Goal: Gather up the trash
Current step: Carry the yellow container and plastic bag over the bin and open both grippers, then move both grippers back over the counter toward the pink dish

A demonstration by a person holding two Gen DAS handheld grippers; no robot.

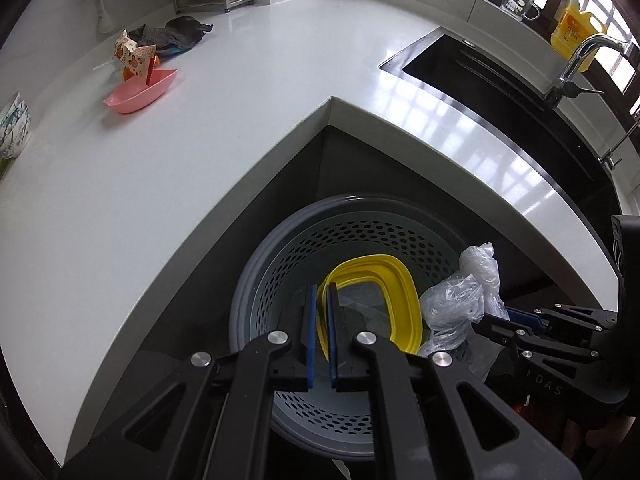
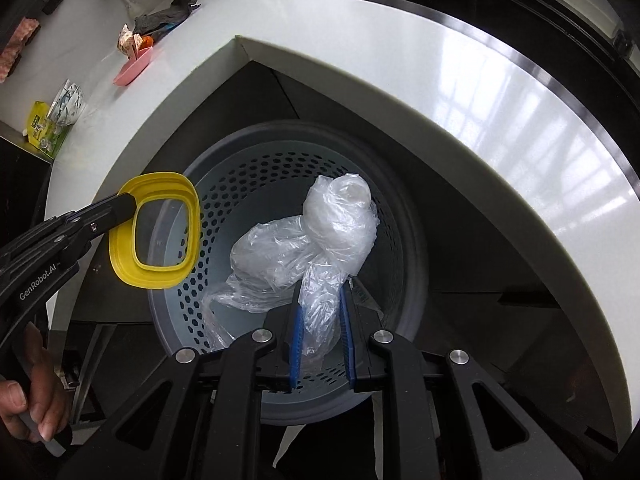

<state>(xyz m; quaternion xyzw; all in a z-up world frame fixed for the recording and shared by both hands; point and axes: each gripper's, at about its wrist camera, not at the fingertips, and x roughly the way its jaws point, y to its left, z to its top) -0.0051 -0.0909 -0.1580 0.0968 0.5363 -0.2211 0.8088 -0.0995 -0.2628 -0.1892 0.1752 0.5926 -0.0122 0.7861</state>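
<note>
bag (image 2: 320, 236) pinched between right fingers (image 2: 295, 344)

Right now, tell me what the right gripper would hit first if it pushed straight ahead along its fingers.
The right gripper points down into the grey perforated bin, shut on the clear plastic bag. Beyond the bag, the way looks free to the bin's inside, probably its floor; depth is unclear.

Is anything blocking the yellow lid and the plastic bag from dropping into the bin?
Nothing visible. The left tongs hold the yellow lid and the right tongs hold the plastic bag right above the open grey bin, with only air beneath.
</note>
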